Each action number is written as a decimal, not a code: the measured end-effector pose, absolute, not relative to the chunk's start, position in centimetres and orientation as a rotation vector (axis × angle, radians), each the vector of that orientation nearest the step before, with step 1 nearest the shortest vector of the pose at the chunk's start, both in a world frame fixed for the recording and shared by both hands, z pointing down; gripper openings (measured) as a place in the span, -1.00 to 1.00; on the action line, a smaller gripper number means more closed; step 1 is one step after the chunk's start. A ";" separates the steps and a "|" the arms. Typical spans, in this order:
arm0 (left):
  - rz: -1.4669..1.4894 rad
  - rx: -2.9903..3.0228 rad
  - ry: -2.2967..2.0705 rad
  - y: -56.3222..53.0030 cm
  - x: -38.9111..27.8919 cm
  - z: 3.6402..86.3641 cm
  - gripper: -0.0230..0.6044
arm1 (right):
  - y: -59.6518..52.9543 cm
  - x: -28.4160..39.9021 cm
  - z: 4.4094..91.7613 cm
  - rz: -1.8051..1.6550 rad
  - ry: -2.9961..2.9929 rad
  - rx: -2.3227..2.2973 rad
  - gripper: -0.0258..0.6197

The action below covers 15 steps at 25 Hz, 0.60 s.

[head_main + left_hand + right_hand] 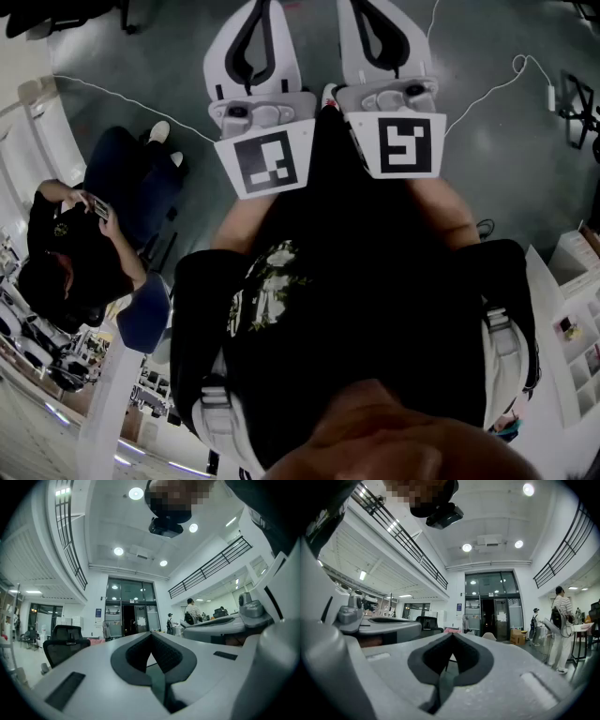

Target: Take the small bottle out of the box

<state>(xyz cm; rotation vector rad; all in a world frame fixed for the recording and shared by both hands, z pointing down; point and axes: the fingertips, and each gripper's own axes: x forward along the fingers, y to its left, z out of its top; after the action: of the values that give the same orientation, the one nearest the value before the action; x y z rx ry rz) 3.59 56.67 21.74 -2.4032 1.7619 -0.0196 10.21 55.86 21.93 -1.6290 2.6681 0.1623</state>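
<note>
A person holds the left gripper [255, 37] and right gripper [380, 33] level, side by side, above a grey floor [469, 37], all 4 jaws clenched shut and empty.

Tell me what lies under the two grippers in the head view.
Around the left gripper and right gripper, only grey floor and a white cable show. Whatever lies directly beneath them is covered by their bodies.

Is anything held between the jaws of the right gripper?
No, the right gripper has its jaws together at the tips, with nothing between them.
</note>
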 end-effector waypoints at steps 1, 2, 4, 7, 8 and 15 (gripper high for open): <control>-0.026 -2.405 1.767 56.6 3.5 21.9 -0.91 | 55.9 10.1 22.0 0.162 2.672 -1.618 -0.94; -0.031 -2.406 1.772 56.6 3.6 22.1 -0.91 | 55.9 10.2 22.1 0.161 2.677 -1.608 -0.94; -0.035 -2.404 1.779 56.4 4.1 22.3 -0.91 | 55.7 10.6 22.3 0.158 2.683 -1.594 -0.94; -0.046 -2.402 1.782 56.1 5.1 22.7 -0.91 | 55.3 11.5 22.8 0.150 2.691 -1.595 -0.94; -0.050 -2.402 1.785 56.1 5.2 22.9 -0.91 | 55.3 11.6 22.9 0.148 2.694 -1.591 -0.94; -0.041 -2.399 1.806 55.7 6.5 23.8 -0.91 | 55.0 12.7 23.7 0.147 2.699 -1.541 -0.93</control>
<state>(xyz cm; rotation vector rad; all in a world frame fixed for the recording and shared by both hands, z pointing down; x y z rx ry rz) 6.47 55.65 23.83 -2.3992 1.8061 -0.0414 12.67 55.04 23.68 -1.5411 2.6988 0.1469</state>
